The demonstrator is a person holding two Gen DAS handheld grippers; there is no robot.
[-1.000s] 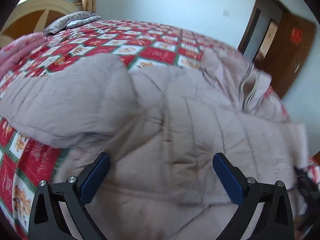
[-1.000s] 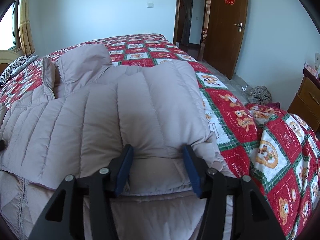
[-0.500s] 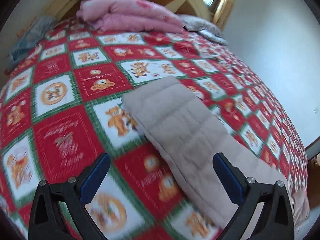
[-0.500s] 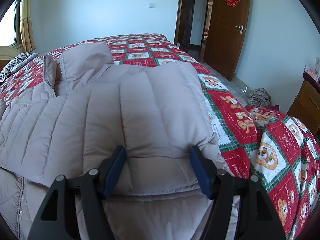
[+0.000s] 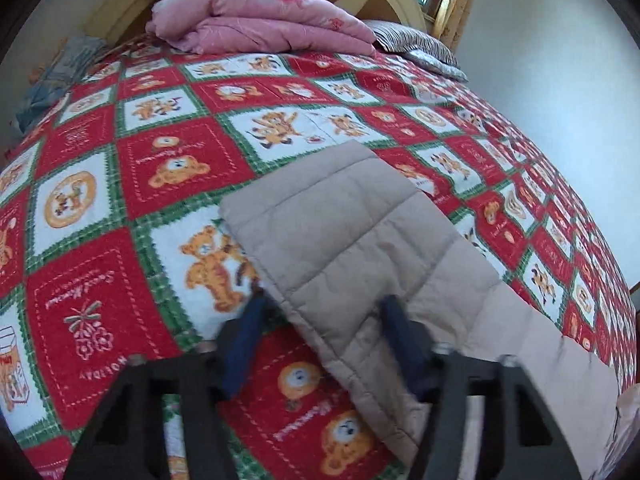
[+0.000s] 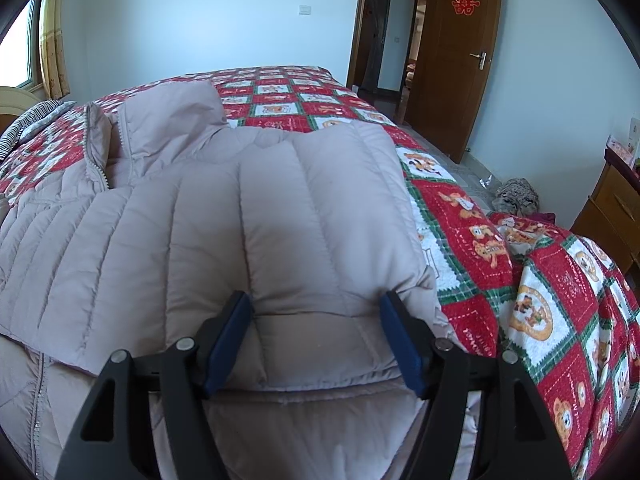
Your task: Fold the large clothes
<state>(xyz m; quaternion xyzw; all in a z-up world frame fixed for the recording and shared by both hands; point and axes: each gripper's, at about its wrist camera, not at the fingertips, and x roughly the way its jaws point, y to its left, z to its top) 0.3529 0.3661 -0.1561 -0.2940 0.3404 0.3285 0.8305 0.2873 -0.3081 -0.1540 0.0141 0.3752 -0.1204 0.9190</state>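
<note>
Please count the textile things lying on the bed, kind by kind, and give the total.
Beige puffer jacket: 1
Folded pink quilt: 1
Striped pillow: 1
Blue-grey cloth at the bed's edge: 1
Total: 4

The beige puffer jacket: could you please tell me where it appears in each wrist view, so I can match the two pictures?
Left wrist: only a quilted sleeve of the beige puffer jacket shows, running from centre to lower right, between the open fingers.
Right wrist: it fills the left and centre, folded sleeve foremost.
Shared landmark: the red teddy-bear bedspread under it.
</note>
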